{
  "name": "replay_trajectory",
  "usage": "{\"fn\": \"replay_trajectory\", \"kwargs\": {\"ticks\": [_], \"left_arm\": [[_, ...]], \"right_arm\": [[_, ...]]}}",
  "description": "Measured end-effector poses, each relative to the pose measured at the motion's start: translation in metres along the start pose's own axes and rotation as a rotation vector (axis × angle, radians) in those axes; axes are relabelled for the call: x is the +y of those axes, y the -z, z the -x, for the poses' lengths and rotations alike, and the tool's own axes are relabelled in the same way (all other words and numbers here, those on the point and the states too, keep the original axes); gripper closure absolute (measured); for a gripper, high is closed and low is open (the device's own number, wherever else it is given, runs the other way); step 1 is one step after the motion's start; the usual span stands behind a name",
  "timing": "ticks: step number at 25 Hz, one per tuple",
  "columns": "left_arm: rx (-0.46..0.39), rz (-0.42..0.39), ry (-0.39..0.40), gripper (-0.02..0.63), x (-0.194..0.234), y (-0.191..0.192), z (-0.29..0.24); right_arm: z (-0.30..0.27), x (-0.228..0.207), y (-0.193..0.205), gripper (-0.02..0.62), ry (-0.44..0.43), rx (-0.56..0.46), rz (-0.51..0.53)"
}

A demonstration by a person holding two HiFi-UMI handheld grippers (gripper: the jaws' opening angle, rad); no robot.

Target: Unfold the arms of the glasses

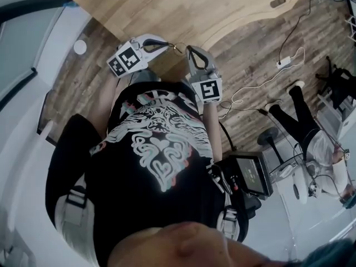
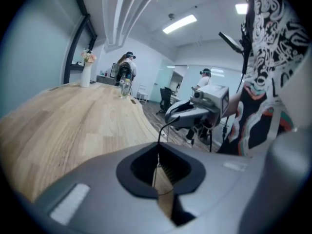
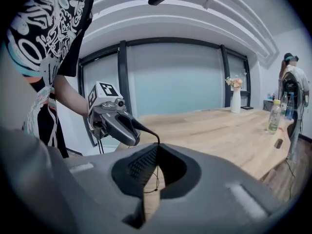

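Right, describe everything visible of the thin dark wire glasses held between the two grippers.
The thin dark wire glasses hang in the air between both grippers, before the person's chest, beside the edge of the light wooden table. The grey left gripper is shut on one part, the grey right gripper on another; from each pair of jaws a fine dark curved strand runs towards the other gripper. Lenses are too small to make out. Only the jaws touch them.

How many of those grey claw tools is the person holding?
2. The left gripper and the right gripper are held out in front, tips nearly meeting by the edge of the wooden table, each shut on the thin-wire glasses.
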State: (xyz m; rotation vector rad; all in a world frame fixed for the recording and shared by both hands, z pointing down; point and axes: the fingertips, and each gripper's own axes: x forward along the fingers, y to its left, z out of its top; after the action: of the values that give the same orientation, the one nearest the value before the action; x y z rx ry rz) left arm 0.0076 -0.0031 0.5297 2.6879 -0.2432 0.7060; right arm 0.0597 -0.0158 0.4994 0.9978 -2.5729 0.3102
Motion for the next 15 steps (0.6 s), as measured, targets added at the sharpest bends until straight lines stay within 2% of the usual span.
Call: {"fn": "replay_trajectory", "kwargs": {"ticks": [7,12,15], "left_arm": [[-0.160,0.109,-0.016,0.614,0.007,-0.022,0.015],[-0.282,0.254,-0.029,0.613,0.034,-0.027,0.012],[-0.362,0.342,-0.042,0.612,0.037,-0.029,0.024]], "right_arm": [[0.012,-0.003,-0.019,0.597,0.047,-0.043,-0.018],[0.006,-0.029,-0.008,0.597,0.089,-0.061,-0.089],[0.010,-0.030,-0.010,0.596,0.115,-0.076,-0.128]]}}
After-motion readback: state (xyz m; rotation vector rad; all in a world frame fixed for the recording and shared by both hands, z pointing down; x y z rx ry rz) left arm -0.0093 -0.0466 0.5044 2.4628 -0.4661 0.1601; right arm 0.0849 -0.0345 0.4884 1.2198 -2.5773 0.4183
